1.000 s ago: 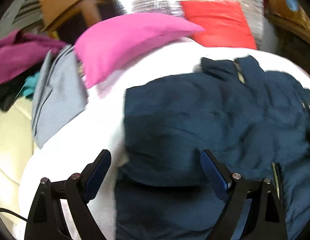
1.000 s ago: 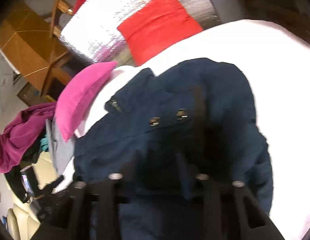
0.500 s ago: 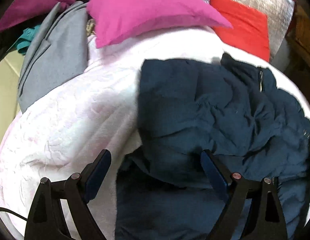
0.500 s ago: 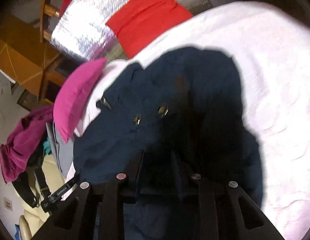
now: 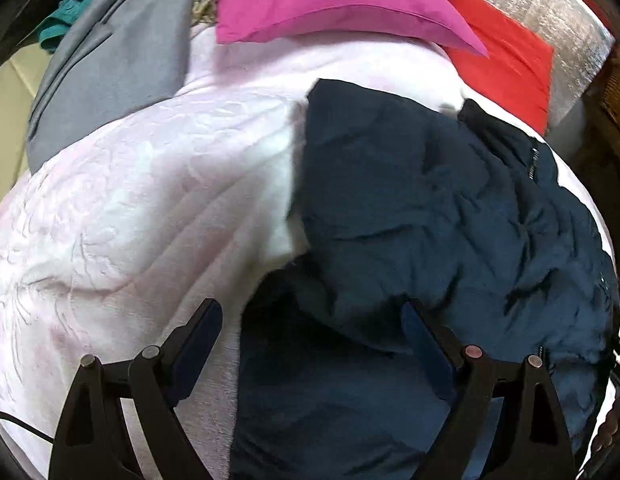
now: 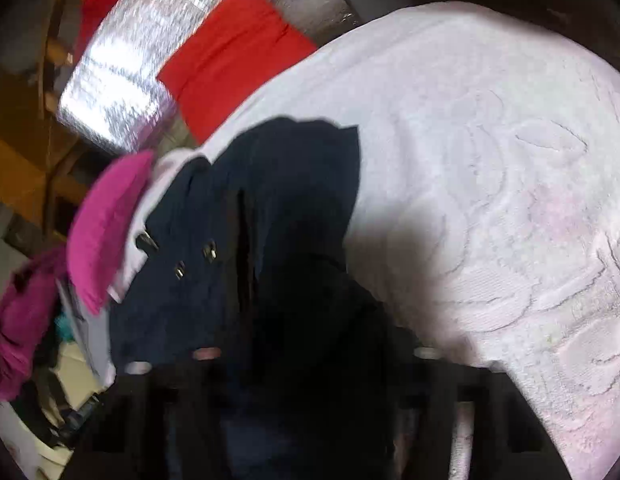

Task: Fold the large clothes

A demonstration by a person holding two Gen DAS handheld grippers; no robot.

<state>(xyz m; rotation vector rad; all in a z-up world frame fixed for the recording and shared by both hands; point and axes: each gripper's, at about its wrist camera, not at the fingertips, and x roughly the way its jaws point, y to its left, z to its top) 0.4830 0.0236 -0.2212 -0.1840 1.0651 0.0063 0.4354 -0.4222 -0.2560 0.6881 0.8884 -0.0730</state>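
- Nearest, in the left wrist view, the left gripper (image 5: 310, 336) is hanging with its jaws spread wide, gripping nothing; one blue-padded finger is sitting over the pale quilt, the other over dark cloth.
- Between and beyond those fingers, the navy jacket (image 5: 430, 220) is lying rumpled on the white quilted bedspread (image 5: 150, 200), one panel turned over on top of the rest; a zipper is showing near its far right edge.
- In the right wrist view, the right gripper (image 6: 278, 364) is sitting low against the navy jacket (image 6: 270, 208); the frame is blurred and dark there, so I cannot tell whether it is clamped on cloth or released.
- Two metal snaps are catching light on the jacket's left part in that view, and the bedspread (image 6: 490, 160) is spreading bare to the right of the garment.
- Farther off, a grey garment (image 5: 110, 68) is lying at the bedspread's far left edge.
- Beside it, a magenta pillow (image 5: 330, 0) is resting on the far edge of the bedspread; it is also showing left of the jacket in the right view (image 6: 106, 232).
- Farthest back, a red cloth (image 5: 506, 64) is lying against a silver foil-like sheet (image 6: 126, 64).
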